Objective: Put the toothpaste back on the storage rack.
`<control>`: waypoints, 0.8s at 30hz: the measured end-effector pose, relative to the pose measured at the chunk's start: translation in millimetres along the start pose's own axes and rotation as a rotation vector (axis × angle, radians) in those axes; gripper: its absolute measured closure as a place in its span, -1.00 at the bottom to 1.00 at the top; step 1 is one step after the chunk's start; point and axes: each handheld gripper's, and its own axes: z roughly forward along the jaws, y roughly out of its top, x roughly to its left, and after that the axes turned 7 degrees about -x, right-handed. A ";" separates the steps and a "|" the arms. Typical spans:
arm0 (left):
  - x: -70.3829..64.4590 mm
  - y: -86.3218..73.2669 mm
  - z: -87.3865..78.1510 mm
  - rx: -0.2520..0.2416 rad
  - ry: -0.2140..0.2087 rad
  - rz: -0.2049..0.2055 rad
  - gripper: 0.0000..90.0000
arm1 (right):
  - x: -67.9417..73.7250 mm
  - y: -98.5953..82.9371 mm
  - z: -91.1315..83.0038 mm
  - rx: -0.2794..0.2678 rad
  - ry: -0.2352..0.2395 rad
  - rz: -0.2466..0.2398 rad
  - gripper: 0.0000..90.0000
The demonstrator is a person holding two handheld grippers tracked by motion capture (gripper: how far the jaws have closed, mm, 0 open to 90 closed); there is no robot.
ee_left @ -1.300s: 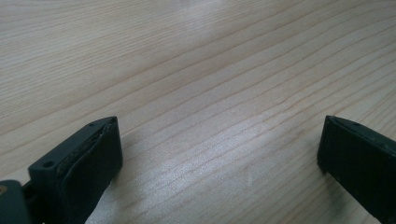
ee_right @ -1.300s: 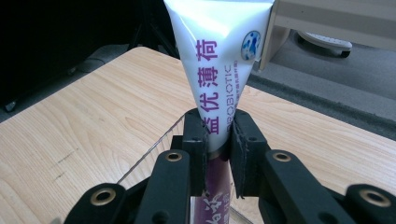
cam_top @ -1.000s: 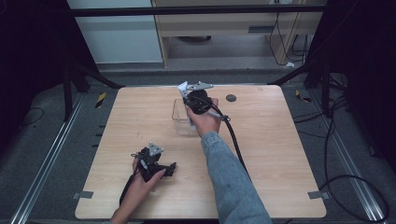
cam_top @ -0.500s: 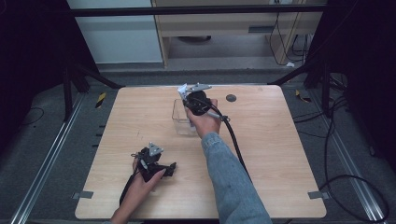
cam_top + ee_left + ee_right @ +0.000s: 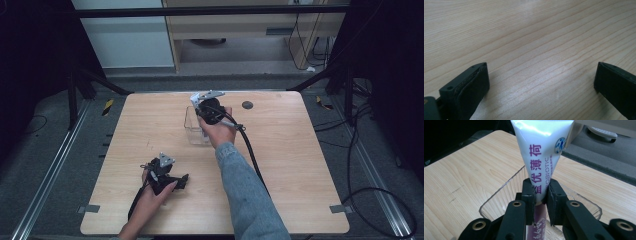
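White plastic with purple lettering, the tube (image 5: 541, 157) stands upright in the right tongs (image 5: 540, 195), which are clamped on its lower body. Its flat crimped end points up, and its lower end reaches down into the clear bin (image 5: 499, 195) below. In the high view that bin (image 5: 192, 125) sits on the far middle of the tabletop (image 5: 300, 165), with the right tongs (image 5: 202, 100) over it.

A tube like this is probably light and soft: the walls give under pressure, and the glossy skin looks slippery. The narrow lower body, where the jaws pinch now, seems the best hold, since the tube is fuller and rounder there than near the thin crimp. Squeezing harder could dent it or push paste toward the cap, so a moderate pinch should serve. The bin looks like thin rigid plastic, light enough to slide if the tube knocks its wall.

Near the left edge, the left tongs (image 5: 167, 172) rest low on the wood, jaws wide apart with bare tabletop (image 5: 536, 50) between them and nothing held.
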 end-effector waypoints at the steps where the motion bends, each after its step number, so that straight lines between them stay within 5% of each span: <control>1: 0.0 0.0 0.0 0.000 0.000 0.000 -1.00 | 0.2 -0.2 0.2 0.000 0.002 0.001 0.73; 24: 0.0 0.0 0.0 0.000 0.000 0.000 -1.00 | 4.1 -0.9 5.8 0.006 0.002 -0.002 0.72</control>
